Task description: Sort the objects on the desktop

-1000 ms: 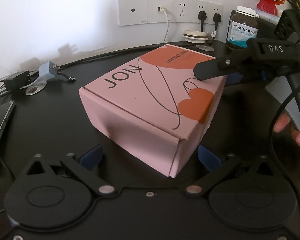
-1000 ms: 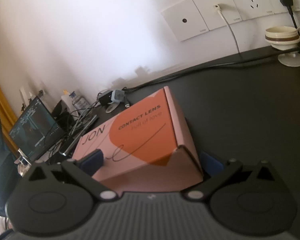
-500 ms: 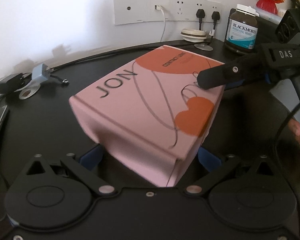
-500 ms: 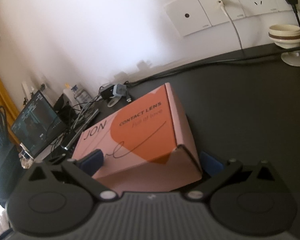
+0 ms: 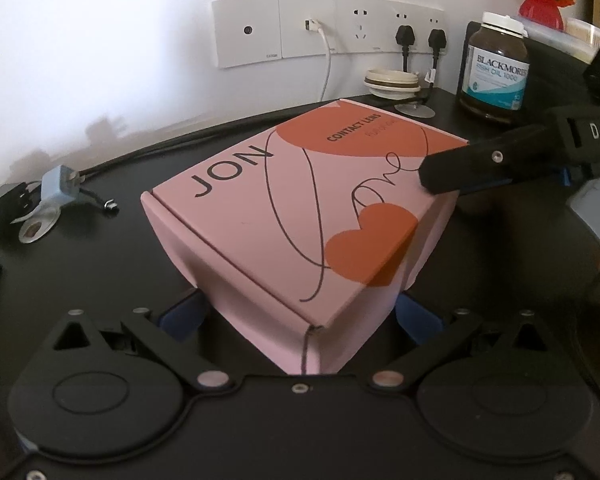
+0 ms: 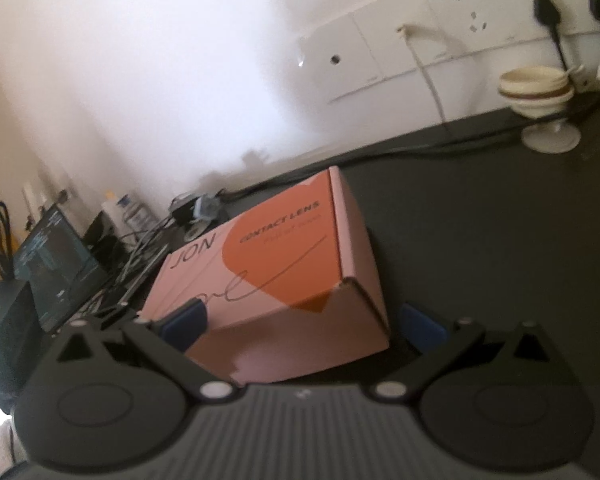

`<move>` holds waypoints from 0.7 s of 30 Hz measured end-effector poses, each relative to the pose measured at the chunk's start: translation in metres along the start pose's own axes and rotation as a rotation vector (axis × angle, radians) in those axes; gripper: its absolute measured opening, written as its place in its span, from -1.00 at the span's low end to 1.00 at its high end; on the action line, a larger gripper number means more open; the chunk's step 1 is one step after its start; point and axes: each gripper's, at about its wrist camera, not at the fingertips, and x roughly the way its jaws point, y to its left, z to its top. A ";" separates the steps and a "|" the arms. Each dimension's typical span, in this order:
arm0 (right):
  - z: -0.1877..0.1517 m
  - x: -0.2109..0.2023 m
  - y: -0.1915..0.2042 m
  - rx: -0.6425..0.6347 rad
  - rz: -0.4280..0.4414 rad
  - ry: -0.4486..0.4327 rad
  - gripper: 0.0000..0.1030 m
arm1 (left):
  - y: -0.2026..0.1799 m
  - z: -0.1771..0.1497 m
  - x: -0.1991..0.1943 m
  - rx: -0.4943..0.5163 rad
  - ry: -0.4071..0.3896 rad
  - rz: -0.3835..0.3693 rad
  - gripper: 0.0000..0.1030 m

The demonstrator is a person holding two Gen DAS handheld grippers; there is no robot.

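Note:
A pink box (image 5: 300,208) printed "JON CONTACT LENS" with orange hearts hangs tilted over the black desk (image 5: 100,264). My right gripper (image 6: 302,320) is shut on the box's right end (image 6: 284,280). In the left wrist view one of its black fingers (image 5: 460,172) lies on the lid. My left gripper (image 5: 300,314) stands open. The box's near corner pokes between its blue pads (image 5: 180,314), close to both.
A brown supplement bottle (image 5: 496,68) and a red vase (image 5: 540,4) stand at the back right. Near them are a cream cup (image 5: 392,82) and plugged wall sockets (image 5: 328,32). A grey charger (image 5: 58,190) with cables lies left. A laptop (image 6: 56,264) sits far left.
The box has lifted off the desk, tilted and swung closer, so its corner now sits between my left fingers. My right gripper moved with it. Neither gripper's opening changed.

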 end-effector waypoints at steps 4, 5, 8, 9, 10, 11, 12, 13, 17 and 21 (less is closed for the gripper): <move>0.003 -0.007 0.000 -0.039 -0.058 -0.014 0.99 | 0.011 -0.002 -0.004 -0.063 -0.027 -0.036 1.00; 0.004 -0.009 0.002 -0.063 -0.075 -0.012 0.99 | 0.015 -0.004 -0.007 -0.081 -0.038 -0.046 1.00; 0.001 -0.012 0.014 -0.207 -0.165 0.016 0.99 | 0.025 -0.008 -0.014 -0.124 -0.068 -0.069 1.00; -0.001 -0.013 0.019 -0.249 -0.191 0.022 0.99 | 0.026 -0.008 -0.015 -0.133 -0.073 -0.074 1.00; -0.003 -0.014 0.022 -0.279 -0.199 0.028 0.99 | 0.027 -0.008 -0.014 -0.135 -0.073 -0.075 1.00; -0.004 -0.015 0.025 -0.306 -0.205 0.034 0.99 | 0.026 -0.007 -0.014 -0.135 -0.072 -0.073 1.00; -0.006 -0.015 0.026 -0.320 -0.198 0.038 0.99 | 0.026 -0.007 -0.014 -0.135 -0.072 -0.070 1.00; -0.007 -0.015 0.028 -0.332 -0.194 0.036 0.99 | 0.025 -0.006 -0.014 -0.134 -0.074 -0.064 1.00; -0.010 -0.003 0.029 -0.350 -0.204 0.040 0.99 | 0.029 -0.003 -0.014 -0.167 -0.068 -0.008 1.00; -0.014 0.012 0.027 -0.332 -0.203 0.040 0.99 | 0.047 0.002 -0.011 -0.236 -0.087 0.007 1.00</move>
